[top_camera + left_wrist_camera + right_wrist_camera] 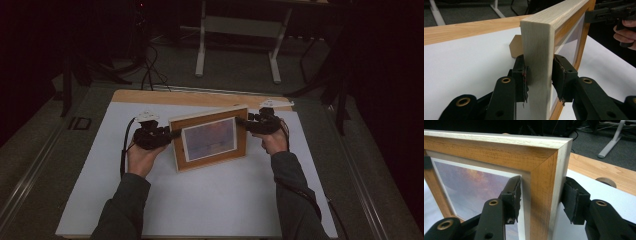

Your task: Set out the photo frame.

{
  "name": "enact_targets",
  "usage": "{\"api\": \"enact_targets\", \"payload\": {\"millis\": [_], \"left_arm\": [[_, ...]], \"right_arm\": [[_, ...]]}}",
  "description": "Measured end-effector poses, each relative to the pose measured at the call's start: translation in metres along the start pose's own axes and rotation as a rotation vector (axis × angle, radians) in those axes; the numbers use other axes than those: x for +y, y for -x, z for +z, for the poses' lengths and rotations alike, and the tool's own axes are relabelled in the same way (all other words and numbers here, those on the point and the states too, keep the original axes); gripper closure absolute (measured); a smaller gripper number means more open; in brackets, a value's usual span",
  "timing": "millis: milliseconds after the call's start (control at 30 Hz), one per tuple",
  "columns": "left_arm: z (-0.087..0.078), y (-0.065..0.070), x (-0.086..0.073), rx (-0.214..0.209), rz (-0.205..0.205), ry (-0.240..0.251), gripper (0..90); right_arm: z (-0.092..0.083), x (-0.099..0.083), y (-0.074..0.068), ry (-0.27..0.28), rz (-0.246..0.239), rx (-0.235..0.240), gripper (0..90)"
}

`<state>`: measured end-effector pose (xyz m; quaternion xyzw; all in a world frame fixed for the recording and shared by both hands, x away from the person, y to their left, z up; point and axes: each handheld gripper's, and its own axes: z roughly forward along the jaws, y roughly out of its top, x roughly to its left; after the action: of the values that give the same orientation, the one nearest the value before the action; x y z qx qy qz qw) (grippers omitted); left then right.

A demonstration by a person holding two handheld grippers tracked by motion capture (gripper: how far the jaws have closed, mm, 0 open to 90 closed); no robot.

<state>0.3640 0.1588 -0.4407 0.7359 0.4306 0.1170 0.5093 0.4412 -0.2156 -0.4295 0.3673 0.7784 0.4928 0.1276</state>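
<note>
A wooden picture frame with a pale sunset print stands upright on the white mat, tilted slightly. My left gripper is shut on its left edge; in the left gripper view both pads press the pale side of the frame. My right gripper sits at the frame's upper right corner. In the right gripper view its jaws straddle the frame, one pad on the front by the print, the other against the back edge. A brown cardboard stand pokes out behind the frame.
The white mat lies on a wooden table whose bare strip runs along the far edge. Beyond it, on the dark floor, stand the white legs of another desk and some cables. A round brown spot marks the mat's far edge.
</note>
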Motion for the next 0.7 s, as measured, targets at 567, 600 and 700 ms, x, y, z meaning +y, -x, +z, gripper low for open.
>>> {"api": "enact_targets", "payload": {"millis": [567,600,700], "left_arm": [[0.012,-0.008,0.009,-0.031,-0.030,0.016,65.9],[0.013,-0.009,0.010,-0.032,-0.025,0.017,65.8],[0.016,-0.010,0.012,-0.038,-0.012,0.016,65.7]], "right_arm": [[-0.013,-0.001,0.000,0.042,-0.002,-0.046,55.5],[-0.013,-0.001,0.000,0.043,-0.002,-0.049,55.6],[-0.014,-0.002,0.000,0.049,-0.003,-0.060,55.6]]}}
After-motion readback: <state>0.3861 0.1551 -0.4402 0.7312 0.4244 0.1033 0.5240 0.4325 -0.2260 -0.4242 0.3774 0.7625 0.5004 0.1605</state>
